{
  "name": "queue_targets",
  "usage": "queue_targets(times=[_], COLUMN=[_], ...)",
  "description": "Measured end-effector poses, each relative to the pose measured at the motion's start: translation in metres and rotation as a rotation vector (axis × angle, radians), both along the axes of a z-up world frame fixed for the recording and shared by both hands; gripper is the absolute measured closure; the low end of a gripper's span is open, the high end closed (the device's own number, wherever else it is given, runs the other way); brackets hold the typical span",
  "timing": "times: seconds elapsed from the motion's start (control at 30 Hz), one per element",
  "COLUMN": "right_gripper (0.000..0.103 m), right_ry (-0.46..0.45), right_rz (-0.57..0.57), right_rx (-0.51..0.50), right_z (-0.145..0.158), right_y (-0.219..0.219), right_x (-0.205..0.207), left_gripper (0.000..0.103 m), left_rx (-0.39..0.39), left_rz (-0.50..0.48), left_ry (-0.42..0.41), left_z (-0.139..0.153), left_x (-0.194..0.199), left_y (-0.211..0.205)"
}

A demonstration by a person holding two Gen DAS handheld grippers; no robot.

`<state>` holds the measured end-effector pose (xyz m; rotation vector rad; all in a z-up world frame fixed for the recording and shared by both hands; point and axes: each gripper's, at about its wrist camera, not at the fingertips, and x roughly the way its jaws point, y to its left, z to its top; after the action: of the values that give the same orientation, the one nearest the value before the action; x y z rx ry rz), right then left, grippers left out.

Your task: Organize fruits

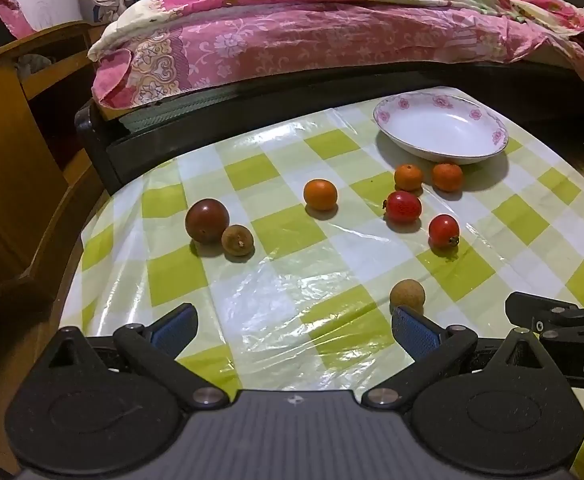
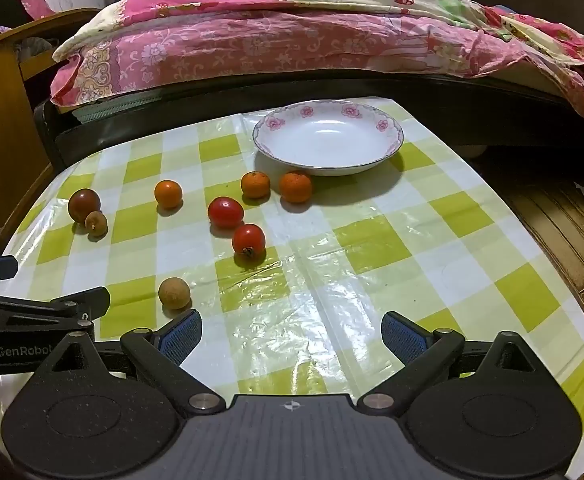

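Loose fruit lies on a green-and-white checked tablecloth (image 2: 372, 248). Two red tomatoes (image 2: 225, 211) (image 2: 249, 239) sit mid-table, with three small oranges (image 2: 168, 193) (image 2: 255, 184) (image 2: 295, 187) behind them. At the left a dark round fruit (image 2: 84, 205) touches a brown longan (image 2: 96, 223); another longan (image 2: 174, 293) lies nearest me. An empty white flowered plate (image 2: 328, 136) stands at the far edge. My left gripper (image 1: 294, 326) is open over bare cloth, its right pad beside the near longan (image 1: 407, 295). My right gripper (image 2: 292, 334) is open with nothing between its fingers.
A bed with a pink floral quilt (image 2: 292, 36) runs along the table's far side. Wooden furniture (image 1: 16, 152) stands to the left. Wood floor (image 2: 564, 216) shows past the table's right edge. The other gripper's arm enters each view from the side (image 1: 564, 320) (image 2: 32, 316).
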<state>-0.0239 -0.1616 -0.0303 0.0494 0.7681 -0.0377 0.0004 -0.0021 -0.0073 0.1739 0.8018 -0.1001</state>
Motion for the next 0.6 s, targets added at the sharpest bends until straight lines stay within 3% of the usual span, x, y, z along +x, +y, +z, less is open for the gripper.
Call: queue_targets(times=[0.6], right_gripper=[0.01], right_ry=[0.003], right_rz=[0.0], right_rx=[0.002], right_z=[0.0], right_y=[0.0002], right_x=[0.001], left_gripper=[0.0], left_rx=[-0.006], left_rz=[-0.005], left_ry=[0.024], left_z=[-0.0018], left_x=[0.0022], left_y=[0.0001])
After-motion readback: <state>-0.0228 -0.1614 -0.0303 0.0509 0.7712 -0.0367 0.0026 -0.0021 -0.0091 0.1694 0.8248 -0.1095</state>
